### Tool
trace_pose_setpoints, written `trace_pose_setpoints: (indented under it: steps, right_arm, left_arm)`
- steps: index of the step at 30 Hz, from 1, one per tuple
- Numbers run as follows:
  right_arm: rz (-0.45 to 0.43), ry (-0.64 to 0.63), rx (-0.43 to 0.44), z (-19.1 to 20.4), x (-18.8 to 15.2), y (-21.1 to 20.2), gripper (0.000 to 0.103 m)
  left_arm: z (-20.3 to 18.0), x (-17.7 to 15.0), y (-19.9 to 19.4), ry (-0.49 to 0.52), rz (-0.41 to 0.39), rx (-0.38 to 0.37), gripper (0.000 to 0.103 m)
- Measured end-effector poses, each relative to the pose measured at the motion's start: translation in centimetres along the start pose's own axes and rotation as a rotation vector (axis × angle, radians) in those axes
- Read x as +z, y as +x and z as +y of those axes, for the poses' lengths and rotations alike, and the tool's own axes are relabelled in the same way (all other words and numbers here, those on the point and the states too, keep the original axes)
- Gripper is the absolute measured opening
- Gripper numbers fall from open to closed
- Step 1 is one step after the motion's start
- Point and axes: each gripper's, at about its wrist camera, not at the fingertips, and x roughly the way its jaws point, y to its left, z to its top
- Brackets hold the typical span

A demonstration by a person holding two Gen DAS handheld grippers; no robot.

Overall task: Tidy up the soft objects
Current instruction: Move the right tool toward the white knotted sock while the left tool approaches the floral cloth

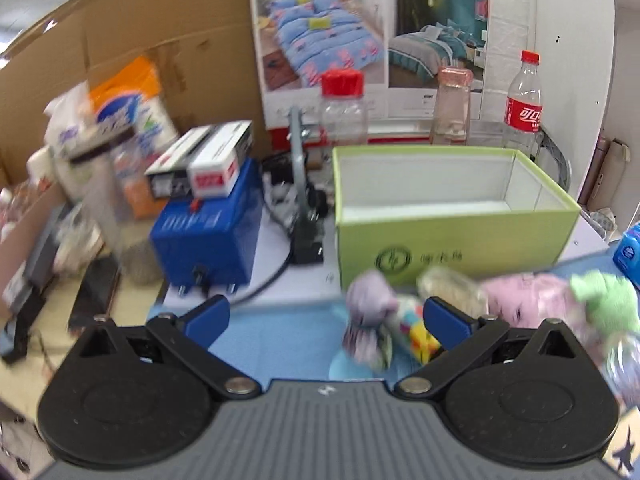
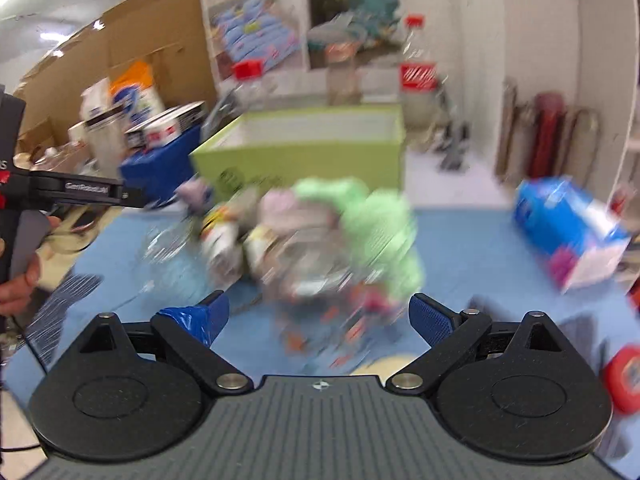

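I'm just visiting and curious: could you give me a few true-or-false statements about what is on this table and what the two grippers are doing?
1. The green box is empty inside. True.
2. The left gripper grips a soft toy. False: it is open, holding nothing.
3. The soft toys lie on the blue mat in front of the box. True.
4. The cola bottle lies on its side. False: it stands upright behind the box.
5. The right gripper is open. True.
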Motion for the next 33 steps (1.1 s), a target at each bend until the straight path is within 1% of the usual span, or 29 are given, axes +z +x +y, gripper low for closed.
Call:
trace_pose_setpoints:
  steps: [3, 4, 6, 9, 13, 15, 17, 21, 22, 24, 25, 26, 29, 31, 33]
  right_arm:
    - [-0.034, -0.057, -0.066, -1.0, 2.9, 1.7, 0.084]
    - [-0.038, -0.067, -0.068, -1.2, 3.7, 2.5, 0.084]
    - [-0.031, -0.078, -0.037, -1.6, 5.1, 4.0, 0.084]
    - [0.003, -0.115, 0.029, -1.0, 6.3, 6.5, 0.084]
    - [0.075, -0.19, 0.075, 0.5, 6.8, 10.0, 0.084]
    - [0.131, -0.21, 0.072, 0.5, 6.9, 12.0, 0.084]
    - [0.162, -0.205, 0.055, -0.4, 6.9, 13.0, 0.084]
    - [0.171, -0.085, -0.02, -4.7, 6.8, 12.1, 0.084]
    - [0.168, -0.066, -0.056, -5.6, 6.6, 11.6, 0.084]
    - [0.163, -0.046, -0.156, -7.1, 6.0, 10.6, 0.084]
    - [0.156, -0.035, -0.186, -7.5, 5.8, 10.1, 0.084]
    - [0.145, -0.019, -0.193, -7.9, 5.5, 9.5, 0.084]
    - [0.096, 0.045, -0.13, -8.3, 5.1, 7.5, 0.084]
    - [0.069, 0.06, -0.097, -8.0, 5.1, 6.6, 0.084]
    - [0.052, 0.058, -0.084, -7.4, 5.2, 6.2, 0.084]
  left_arm:
    - [-0.7, 1.9, 2.9, 0.009, 0.045, 0.0, 0.102]
    - [-0.8, 2.3, 3.7, 0.007, 0.051, -0.006, 0.102]
    - [-1.3, 2.6, 4.8, 0.018, 0.059, 0.008, 0.102]
    - [-1.9, 2.4, 6.0, 0.059, 0.064, 0.037, 0.102]
    - [-1.8, 2.3, 7.0, 0.063, 0.09, 0.023, 0.102]
    - [-1.7, 2.1, 7.2, 0.071, 0.093, 0.029, 0.102]
    - [-1.6, 1.9, 7.3, 0.079, 0.09, 0.038, 0.102]
    - [-1.5, 1.6, 7.7, 0.085, 0.095, 0.038, 0.102]
    - [-1.5, 1.4, 7.8, 0.087, 0.098, 0.038, 0.102]
    - [-1.7, 1.2, 8.0, 0.092, 0.102, 0.042, 0.102]
    - [-1.8, 1.1, 8.0, 0.093, 0.102, 0.043, 0.102]
    - [-1.9, 1.1, 8.0, 0.094, 0.102, 0.042, 0.102]
    - [-2.0, 1.1, 7.8, 0.097, 0.099, 0.033, 0.102]
    - [-2.1, 1.1, 7.8, 0.1, 0.094, 0.034, 0.102]
    - [-2.3, 1.2, 8.1, 0.098, 0.098, 0.031, 0.102]
